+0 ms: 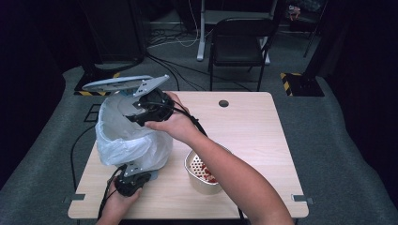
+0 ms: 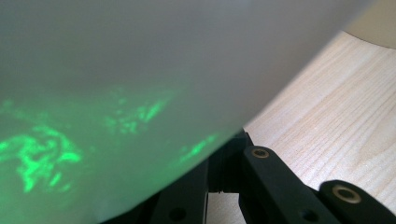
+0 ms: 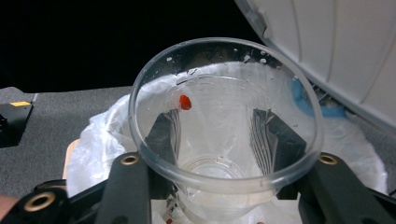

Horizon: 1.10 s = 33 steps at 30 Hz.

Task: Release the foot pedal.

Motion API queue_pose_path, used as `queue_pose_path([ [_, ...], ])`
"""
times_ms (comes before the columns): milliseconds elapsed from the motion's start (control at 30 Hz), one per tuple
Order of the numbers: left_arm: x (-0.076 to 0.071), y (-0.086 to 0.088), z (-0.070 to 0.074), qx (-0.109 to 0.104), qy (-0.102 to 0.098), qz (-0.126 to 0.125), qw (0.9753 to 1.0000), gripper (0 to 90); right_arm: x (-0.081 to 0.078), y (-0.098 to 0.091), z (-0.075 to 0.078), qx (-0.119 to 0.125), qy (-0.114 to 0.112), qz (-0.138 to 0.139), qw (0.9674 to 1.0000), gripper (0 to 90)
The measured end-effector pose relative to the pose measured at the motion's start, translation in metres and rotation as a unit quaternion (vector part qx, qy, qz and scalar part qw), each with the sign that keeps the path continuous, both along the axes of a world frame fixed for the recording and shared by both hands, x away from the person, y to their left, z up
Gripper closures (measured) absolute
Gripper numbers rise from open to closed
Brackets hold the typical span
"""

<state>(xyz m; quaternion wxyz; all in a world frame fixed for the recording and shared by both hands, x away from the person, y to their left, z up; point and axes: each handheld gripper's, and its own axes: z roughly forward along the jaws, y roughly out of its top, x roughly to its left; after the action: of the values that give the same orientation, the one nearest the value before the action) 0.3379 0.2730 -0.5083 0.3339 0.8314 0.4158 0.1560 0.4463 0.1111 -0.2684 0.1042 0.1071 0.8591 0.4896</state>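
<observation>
We see the right tongs [image 3: 217, 140] grasping a clear cup [image 3: 226, 116] over the bag-lined bin [image 1: 129, 140] at the desk's [image 1: 253, 122] left edge, the left tongs [image 1: 133, 180] clenched at the bag [image 2: 116, 93], bare desk beyond the bowl [image 1: 202, 172].

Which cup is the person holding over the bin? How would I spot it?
Find the bin lined with a white bag at the table's left side. Above its opening, the right gripper clamps a clear plastic cup. It is see-through, with one red bit stuck inside.
</observation>
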Motion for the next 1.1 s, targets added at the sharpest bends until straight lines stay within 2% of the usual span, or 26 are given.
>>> queue_pose_path([
  [33,0.0,0.0,0.0,-0.001,0.0,0.0,1.0,90.0,0.001,0.002,-0.001,0.001,0.004,-0.004,1.0,45.4],
  [100,0.0,0.0,0.0,0.0,0.0,0.0,1.0,90.0,0.001,0.004,-0.004,0.006,0.007,-0.012,0.9999,24.3],
  [133,0.0,0.0,0.0,-0.001,0.0,0.0,1.0,90.0,0.001,0.007,-0.005,0.01,0.009,-0.02,0.9997,17.4],
  [200,0.0,0.0,0.0,-0.001,0.0,0.001,1.0,90.0,-0.001,0.008,-0.006,0.019,0.007,-0.03,0.9993,13.7],
  [300,0.0,0.0,0.0,0.0,0.0,0.001,1.0,90.0,-0.003,0.006,-0.007,0.032,0.007,-0.03,0.999,10.1],
  [367,0.0,0.0,0.0,0.0,0.0,0.001,1.0,90.0,-0.004,0.004,-0.006,0.035,0.005,-0.031,0.9989,9.8],
  [500,0.0,0.0,0.0,-0.003,0.0,0.001,1.0,90.0,-0.008,-0.01,-0.004,0.027,0.004,-0.03,0.9992,10.5],
  [567,0.0,0.0,0.0,-0.003,0.0,0.0,1.0,90.0,-0.011,-0.022,-0.003,0.023,0.0,-0.033,0.9992,12.9],
  [600,0.002,0.002,0.0,0.006,-0.004,-0.011,0.9999,90.0,-0.012,-0.027,-0.003,0.024,0.0,-0.032,0.9992,14.3],
  [633,0.002,0.002,0.0,0.006,-0.004,-0.012,0.9999,90.0,-0.014,-0.035,-0.003,0.025,0.0,-0.031,0.9992,14.6],
  [667,0.0,-0.004,-0.002,-0.033,-0.005,0.008,0.9994,90.0,-0.015,-0.04,-0.003,0.024,0.001,-0.032,0.9992,15.5],
  [700,0.0,-0.001,-0.001,-0.011,-0.001,0.0,0.9999,90.0,-0.018,-0.049,-0.004,0.028,-0.006,-0.034,0.999,17.1],
  [800,0.0,-0.001,-0.001,-0.013,-0.001,0.0,0.9999,90.0,-0.026,-0.068,-0.005,0.025,-0.011,-0.039,0.9989,17.9],
  [833,0.0,-0.002,-0.002,-0.025,-0.003,0.008,0.9996,90.0,-0.028,-0.074,-0.005,0.025,-0.009,-0.039,0.9989,17.9],
  [900,0.0,-0.002,-0.002,-0.028,-0.003,0.009,0.9996,90.0,-0.033,-0.086,-0.006,0.024,-0.011,-0.047,0.9986,18.0],
  [1000,0.0,-0.001,-0.001,-0.033,0.008,0.002,0.9994,86.4,-0.035,-0.104,-0.009,0.023,-0.007,-0.06,0.9979,18.3],
  [1033,0.0,-0.001,-0.001,-0.042,0.009,0.004,0.9991,85.2,-0.035,-0.109,-0.011,0.022,-0.005,-0.067,0.9975,18.4],
  [1100,0.0,0.0,0.001,-0.043,0.013,0.007,0.999,85.1,-0.033,-0.119,-0.014,0.013,-0.008,-0.081,0.9966,18.8],
])
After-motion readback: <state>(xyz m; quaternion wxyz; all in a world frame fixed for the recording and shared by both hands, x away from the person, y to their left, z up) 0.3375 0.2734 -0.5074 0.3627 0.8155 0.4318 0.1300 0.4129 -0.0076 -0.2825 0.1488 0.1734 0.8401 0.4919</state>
